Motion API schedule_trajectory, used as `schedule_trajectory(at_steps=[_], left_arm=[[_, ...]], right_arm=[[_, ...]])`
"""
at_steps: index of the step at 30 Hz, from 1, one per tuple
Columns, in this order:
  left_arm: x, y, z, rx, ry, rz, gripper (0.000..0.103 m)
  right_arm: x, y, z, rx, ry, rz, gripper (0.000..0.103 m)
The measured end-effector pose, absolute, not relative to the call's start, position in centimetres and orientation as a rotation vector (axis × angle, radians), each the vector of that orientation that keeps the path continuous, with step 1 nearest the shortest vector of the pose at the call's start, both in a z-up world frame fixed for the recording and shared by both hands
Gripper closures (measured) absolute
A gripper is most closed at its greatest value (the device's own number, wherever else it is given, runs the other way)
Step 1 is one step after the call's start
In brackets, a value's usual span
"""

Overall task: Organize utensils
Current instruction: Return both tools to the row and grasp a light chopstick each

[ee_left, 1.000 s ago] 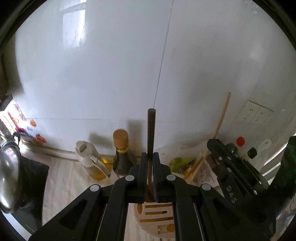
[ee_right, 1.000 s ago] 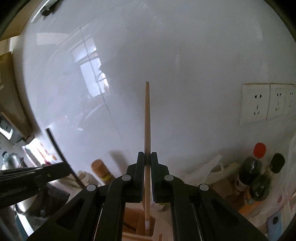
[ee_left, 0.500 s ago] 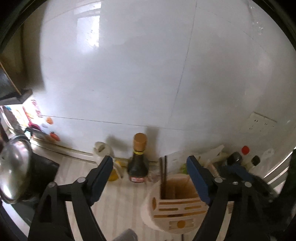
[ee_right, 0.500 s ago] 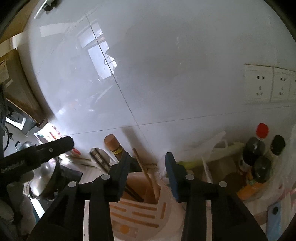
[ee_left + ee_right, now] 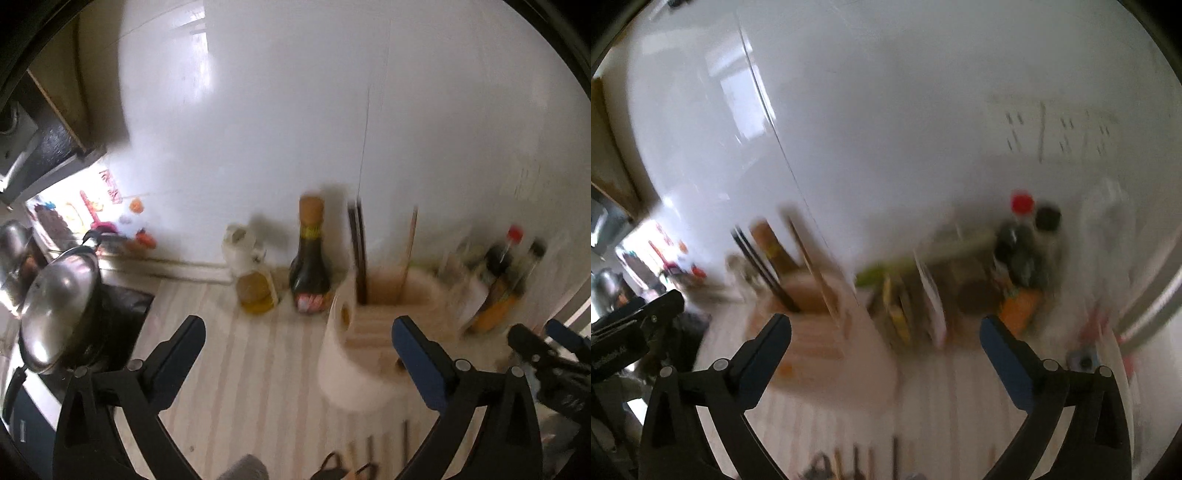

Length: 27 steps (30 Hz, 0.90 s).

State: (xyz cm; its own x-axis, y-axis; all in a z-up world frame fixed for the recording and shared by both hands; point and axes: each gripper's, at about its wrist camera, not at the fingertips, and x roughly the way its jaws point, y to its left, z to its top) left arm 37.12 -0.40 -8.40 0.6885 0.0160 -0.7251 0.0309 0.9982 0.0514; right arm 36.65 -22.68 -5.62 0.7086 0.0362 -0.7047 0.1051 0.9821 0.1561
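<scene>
A white and wood utensil holder (image 5: 373,332) stands on the counter by the wall, also in the right wrist view (image 5: 812,325). Dark chopsticks (image 5: 357,254) and a light wooden chopstick (image 5: 409,251) stand upright in it; they also show in the right wrist view (image 5: 764,266) (image 5: 812,266). My left gripper (image 5: 297,332) is open and empty, above and in front of the holder. My right gripper (image 5: 884,328) is open and empty, to the holder's right. More utensils lie blurred at the counter's near edge (image 5: 369,458) (image 5: 871,461).
A dark sauce bottle (image 5: 309,258) and an oil bottle (image 5: 253,273) stand left of the holder. A steel pot lid (image 5: 55,306) sits far left. Condiment bottles (image 5: 506,273) (image 5: 1023,251) and bags (image 5: 912,295) crowd the right. The tiled wall is close behind.
Both grippers let go of their chopsticks into the holder, opened wide and drew back and up. Both views are now blurred by motion.
</scene>
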Motion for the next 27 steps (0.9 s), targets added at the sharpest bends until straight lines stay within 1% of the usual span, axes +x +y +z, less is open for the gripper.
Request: schedule_trajectory(at_steps=[3,4,5,6,7,8,9,13,18,20,21,22,23,24,26,27], left_arm=[[35.7,-0.9,-11.7,0.104,0.880,-0.008,0.000],[35.2,-1.1,-13.6,0.128,0.923,-0.001,0.000],[34.8,-1.3,-14.7,0.145,0.948,0.003,0.000],[34.4,-1.5,-16.4,0.163,0.983,0.003,0.000],[33.8,-1.6,-17.9,0.177,1.015,0.005,0.000],[33.6,-1.7,-19.2,0.187,1.042,0.008,0.000],[33.4,-1.7,-20.2,0.195,1.064,0.012,0.000],[32.4,-1.7,-24.4,0.194,1.170,0.022,0.000],[31.4,-2.2,-27.5,0.176,1.260,0.008,0.001],[31.0,-2.7,-28.4,0.174,1.281,0.000,0.002],[30.9,-2.8,-28.6,0.172,1.295,-0.002,0.004],[30.8,-3.0,-28.9,0.163,1.308,-0.007,0.013],[30.8,-3.1,-29.1,0.154,1.319,-0.008,0.017],[30.7,-3.1,-29.4,0.139,1.335,-0.011,0.018],[30.6,-3.3,-30.0,0.104,1.357,-0.021,0.023],[30.5,-3.4,-30.2,0.093,1.365,-0.025,0.024]], right_arm=[[35.1,-23.4,-9.4,0.215,0.905,-0.028,0.000],[34.8,-23.5,-10.4,0.218,0.928,-0.025,0.000],[34.1,-23.7,-12.2,0.213,0.978,-0.028,0.001],[33.7,-23.9,-13.6,0.213,1.012,-0.024,0.008],[33.4,-24.0,-15.0,0.224,1.052,-0.015,0.022],[32.9,-24.3,-17.1,0.238,1.111,-0.009,0.030],[32.7,-24.3,-18.4,0.237,1.143,-0.012,0.042],[31.7,-24.5,-24.0,0.234,1.273,-0.013,0.045],[31.0,-23.8,-28.1,0.207,1.378,-0.005,0.046],[30.8,-23.4,-29.4,0.188,1.404,0.002,0.050],[30.7,-23.3,-29.7,0.179,1.413,0.002,0.052],[30.6,-23.1,-30.2,0.169,1.424,0.009,0.056],[30.6,-22.8,-30.5,0.154,1.431,0.009,0.059],[30.5,-22.7,-30.7,0.140,1.436,0.011,0.066],[30.3,-22.0,-31.1,0.076,1.443,0.013,0.072],[30.3,-21.7,-31.2,0.045,1.445,0.007,0.076]])
